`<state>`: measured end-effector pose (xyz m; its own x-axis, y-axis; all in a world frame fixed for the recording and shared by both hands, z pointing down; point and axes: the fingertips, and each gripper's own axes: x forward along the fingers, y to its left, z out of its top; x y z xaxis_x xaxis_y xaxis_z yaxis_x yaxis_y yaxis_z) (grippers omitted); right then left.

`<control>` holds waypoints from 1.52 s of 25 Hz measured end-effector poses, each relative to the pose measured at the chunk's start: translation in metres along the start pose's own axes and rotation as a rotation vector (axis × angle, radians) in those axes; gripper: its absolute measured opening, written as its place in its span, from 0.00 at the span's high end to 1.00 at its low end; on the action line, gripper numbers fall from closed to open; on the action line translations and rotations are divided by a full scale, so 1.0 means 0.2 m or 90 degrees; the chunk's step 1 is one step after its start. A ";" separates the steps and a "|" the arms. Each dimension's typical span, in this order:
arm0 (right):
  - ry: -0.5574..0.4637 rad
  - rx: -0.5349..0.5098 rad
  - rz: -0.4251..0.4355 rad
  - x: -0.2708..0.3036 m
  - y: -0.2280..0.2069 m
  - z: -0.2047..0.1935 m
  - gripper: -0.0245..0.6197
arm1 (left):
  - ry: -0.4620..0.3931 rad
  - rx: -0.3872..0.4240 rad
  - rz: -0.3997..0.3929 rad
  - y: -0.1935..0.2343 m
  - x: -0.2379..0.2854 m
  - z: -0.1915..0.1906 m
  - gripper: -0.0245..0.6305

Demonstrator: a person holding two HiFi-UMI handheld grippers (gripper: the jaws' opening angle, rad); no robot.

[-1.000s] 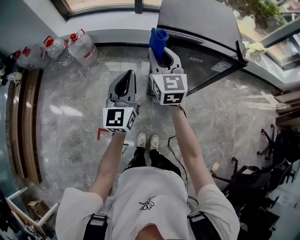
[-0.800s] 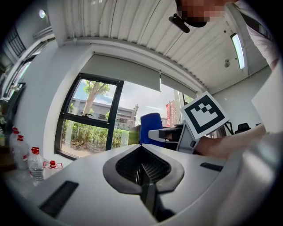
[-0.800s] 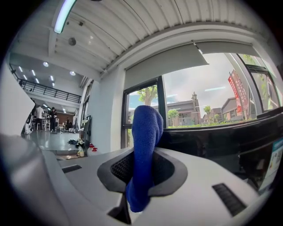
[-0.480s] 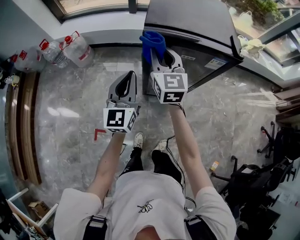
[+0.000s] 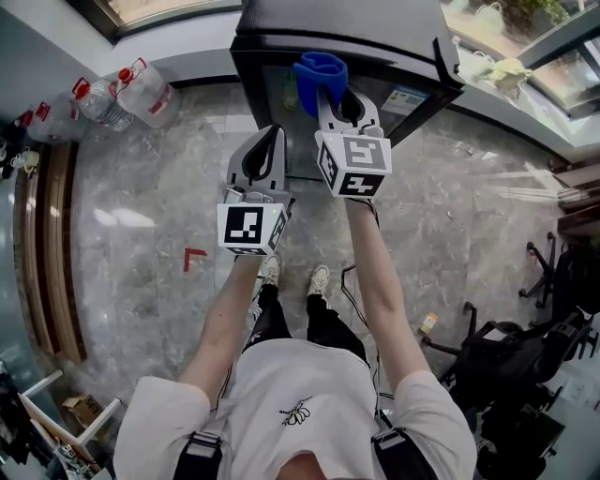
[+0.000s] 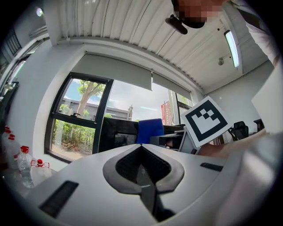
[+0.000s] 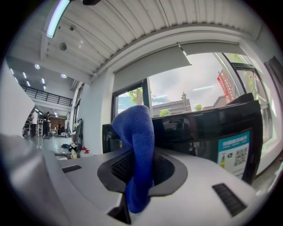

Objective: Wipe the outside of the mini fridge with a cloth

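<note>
Cloth (image 5: 317, 75), one, in right claw (image 5: 330, 97)

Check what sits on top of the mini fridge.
The fridge has a dark top that looks bare. The blue cloth in the right gripper is lower, in front of the front face. The top's rear part lies outside the picture.

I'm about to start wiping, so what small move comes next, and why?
Probably ease the right gripper forward until the cloth presses on the fridge. Its jaws are shut on the cloth, held up by the fridge's top front edge, but contact isn't clear.
</note>
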<state>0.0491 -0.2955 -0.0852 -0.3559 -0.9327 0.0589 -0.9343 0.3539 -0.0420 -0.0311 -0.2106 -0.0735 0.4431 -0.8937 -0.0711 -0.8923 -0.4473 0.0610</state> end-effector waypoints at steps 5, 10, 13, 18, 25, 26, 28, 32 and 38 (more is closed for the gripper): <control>-0.001 0.012 -0.040 -0.13 -0.24 -0.01 0.84 | -0.002 -0.012 -0.002 -0.09 0.05 0.00 0.96; -0.005 0.016 -0.083 -0.26 -0.49 0.00 0.84 | 0.000 -0.010 -0.016 -0.22 0.10 -0.02 0.96; -0.010 0.029 -0.112 -0.34 -0.63 0.00 0.84 | 0.002 -0.011 -0.022 -0.27 0.13 -0.03 0.96; -0.017 0.049 -0.161 -0.47 -0.84 -0.01 0.84 | 0.005 -0.008 -0.036 -0.36 0.17 -0.05 0.96; -0.018 0.072 -0.219 -0.58 -1.05 -0.03 0.84 | 0.009 -0.010 -0.043 -0.39 0.19 -0.06 0.96; -0.015 0.070 -0.222 -0.58 -1.06 -0.03 0.84 | 0.009 -0.010 -0.042 -0.38 0.19 -0.07 0.96; -0.015 0.069 -0.226 -0.59 -1.05 -0.03 0.84 | 0.011 -0.013 -0.034 -0.36 0.17 -0.08 0.96; -0.028 0.064 -0.211 -0.64 -0.90 -0.04 0.84 | 0.012 -0.015 -0.008 -0.26 0.10 -0.13 0.96; -0.006 0.024 -0.068 -0.48 -0.29 -0.16 0.84 | 0.026 -0.018 0.042 -0.01 -0.05 -0.20 0.96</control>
<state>0.1368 -0.2241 -0.0564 -0.2542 -0.9655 0.0563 -0.9655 0.2499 -0.0731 -0.0313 -0.2021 -0.0326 0.3865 -0.9219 -0.0252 -0.9174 -0.3871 0.0922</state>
